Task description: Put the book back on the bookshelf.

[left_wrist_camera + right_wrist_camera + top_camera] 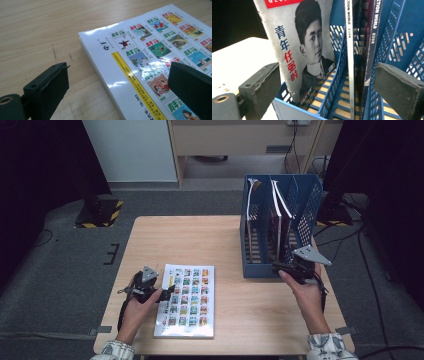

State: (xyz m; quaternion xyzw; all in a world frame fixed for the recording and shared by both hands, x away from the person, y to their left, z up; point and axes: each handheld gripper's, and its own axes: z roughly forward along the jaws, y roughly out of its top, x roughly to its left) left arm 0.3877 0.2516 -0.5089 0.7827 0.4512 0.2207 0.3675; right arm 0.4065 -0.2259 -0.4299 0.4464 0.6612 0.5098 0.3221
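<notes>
The left gripper [117, 82] is reaching wide open around the book [160, 57] lying at the lower left. Thin and shiny, it could slip. The right gripper [327, 87] is waiting wide open by the blue rack [337, 82].

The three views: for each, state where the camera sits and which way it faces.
High view: above the person's side, facing forward and down on the table; forearms and both grippers show.
Left gripper view: rides the left gripper, facing the magazine, as in the high view.
Right gripper view: rides the right gripper, facing the blue file rack.
</notes>
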